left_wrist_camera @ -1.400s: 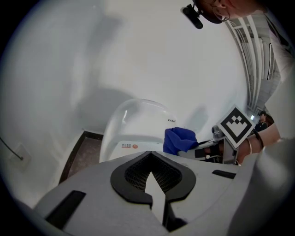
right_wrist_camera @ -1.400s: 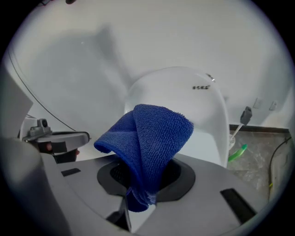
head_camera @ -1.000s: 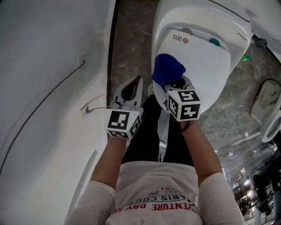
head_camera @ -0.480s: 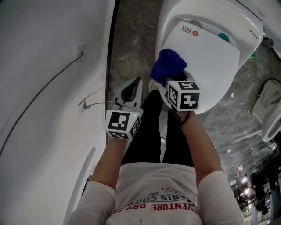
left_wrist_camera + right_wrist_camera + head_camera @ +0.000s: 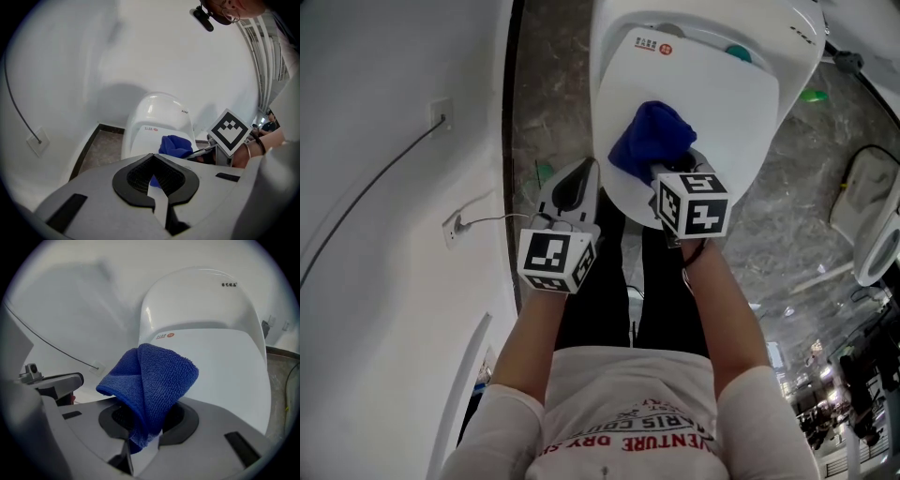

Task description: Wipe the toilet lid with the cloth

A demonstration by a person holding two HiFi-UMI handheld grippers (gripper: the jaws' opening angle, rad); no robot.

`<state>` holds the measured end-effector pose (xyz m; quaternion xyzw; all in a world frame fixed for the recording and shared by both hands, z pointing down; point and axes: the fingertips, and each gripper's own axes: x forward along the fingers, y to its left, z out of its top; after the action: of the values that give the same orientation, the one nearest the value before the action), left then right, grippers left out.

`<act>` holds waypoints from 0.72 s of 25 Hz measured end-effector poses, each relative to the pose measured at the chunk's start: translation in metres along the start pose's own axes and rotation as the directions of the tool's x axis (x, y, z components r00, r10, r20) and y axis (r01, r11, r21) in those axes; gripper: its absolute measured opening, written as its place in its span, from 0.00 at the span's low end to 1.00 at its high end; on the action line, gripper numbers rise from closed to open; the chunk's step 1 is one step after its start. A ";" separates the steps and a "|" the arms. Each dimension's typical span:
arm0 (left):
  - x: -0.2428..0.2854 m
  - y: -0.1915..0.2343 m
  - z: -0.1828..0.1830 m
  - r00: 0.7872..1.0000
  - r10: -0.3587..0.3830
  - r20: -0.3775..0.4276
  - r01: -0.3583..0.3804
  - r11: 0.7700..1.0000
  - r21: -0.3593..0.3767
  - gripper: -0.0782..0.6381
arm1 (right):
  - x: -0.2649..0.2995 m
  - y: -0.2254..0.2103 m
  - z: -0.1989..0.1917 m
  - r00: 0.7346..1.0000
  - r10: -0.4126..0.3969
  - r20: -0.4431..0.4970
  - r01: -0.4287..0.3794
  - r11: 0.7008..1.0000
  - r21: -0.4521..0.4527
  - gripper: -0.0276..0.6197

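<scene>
My right claw [image 5: 664, 174] pinches the bunched cloth [image 5: 649, 141] over the toilet lid [image 5: 717, 103] — left claw [image 5: 573, 190] pressed together, idle. Thin grip — dragging could tug the cloth free.

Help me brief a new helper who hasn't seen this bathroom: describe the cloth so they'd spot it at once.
Find the white toilet and look at its closed lid. Over the lid's near edge is a bunched cloth, pinched in the right gripper. It is the only deep blue, fuzzy thing there; everything around it is white or grey.
</scene>
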<state>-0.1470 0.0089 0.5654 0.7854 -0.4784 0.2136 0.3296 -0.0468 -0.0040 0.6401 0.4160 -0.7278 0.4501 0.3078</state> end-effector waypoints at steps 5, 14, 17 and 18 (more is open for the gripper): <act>0.014 -0.045 -0.009 0.999 -0.039 -0.004 0.039 0.999 0.009 0.12 | -0.031 -0.043 -0.018 0.999 -0.044 0.005 0.044 0.999 0.026 0.18; 0.040 -0.118 -0.021 0.997 -0.081 -0.013 0.082 0.996 0.041 0.12 | -0.073 -0.103 -0.048 0.998 -0.061 0.020 0.060 0.997 0.058 0.18; 0.047 -0.139 -0.025 0.996 -0.086 -0.016 0.087 0.995 0.047 0.12 | -0.086 -0.122 -0.058 0.998 -0.066 0.020 0.065 0.996 0.061 0.18; 0.049 -0.145 -0.027 0.996 -0.087 -0.016 0.088 0.995 0.049 0.12 | -0.089 -0.129 -0.062 0.997 -0.071 0.018 0.069 0.996 0.060 0.18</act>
<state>0.0038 0.0453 0.5704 0.8120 -0.4358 0.2164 0.3223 0.1133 0.0497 0.6431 0.4548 -0.7021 0.4563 0.3033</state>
